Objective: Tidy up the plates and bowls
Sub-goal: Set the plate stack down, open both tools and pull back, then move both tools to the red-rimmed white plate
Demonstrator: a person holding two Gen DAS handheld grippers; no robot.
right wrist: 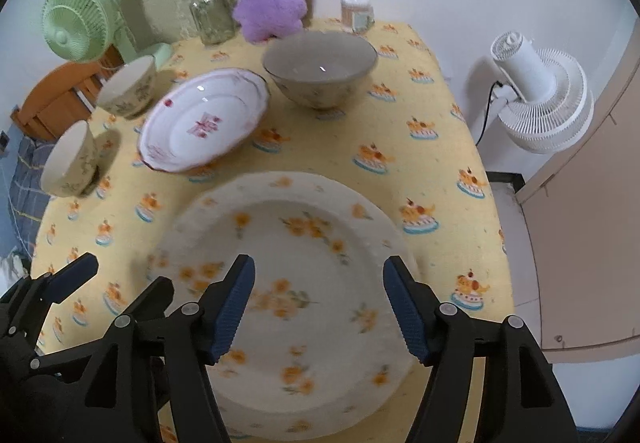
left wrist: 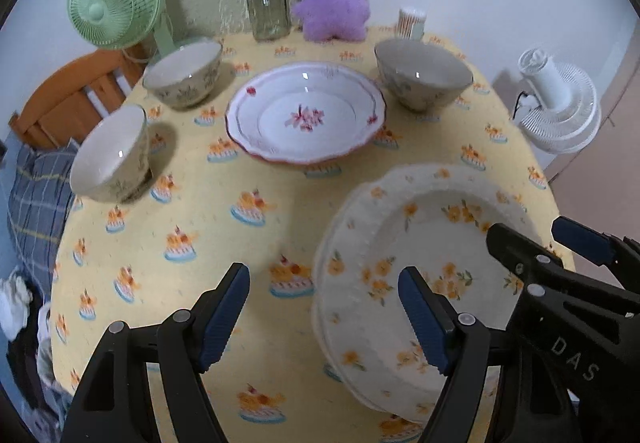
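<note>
Yellow cloth printed with little cakes covered the worktop (right wrist: pixel 432 131), and on it sat everything I had to sort: the orange-flowered plate (right wrist: pixel 304 283) nearest me at six o'clock, the pink-flowered plate (right wrist: pixel 204 123) beyond it toward eleven o'clock, one large bowl (right wrist: pixel 320 71) at twelve and two smaller bowls (right wrist: pixel 128 87) (right wrist: pixel 70 161) out at ten and nine. My right gripper (right wrist: pixel 318 307) hung above the orange-flowered plate with its fingers apart and holding nothing; my left gripper (left wrist: pixel 324 319) hovered over that plate's left rim and the cloth, fingers likewise spread and empty. I judged the risk lay in the first pinch: the rim looked thin and glazed, so a shallow grip could let the plate slip and tilt, or scrape the pink-flowered plate when stacked. With both grippers crowding one plate, they could also knock each other. The only writing I could read was "DAS", on the right gripper's body seen from the left wrist.
</note>
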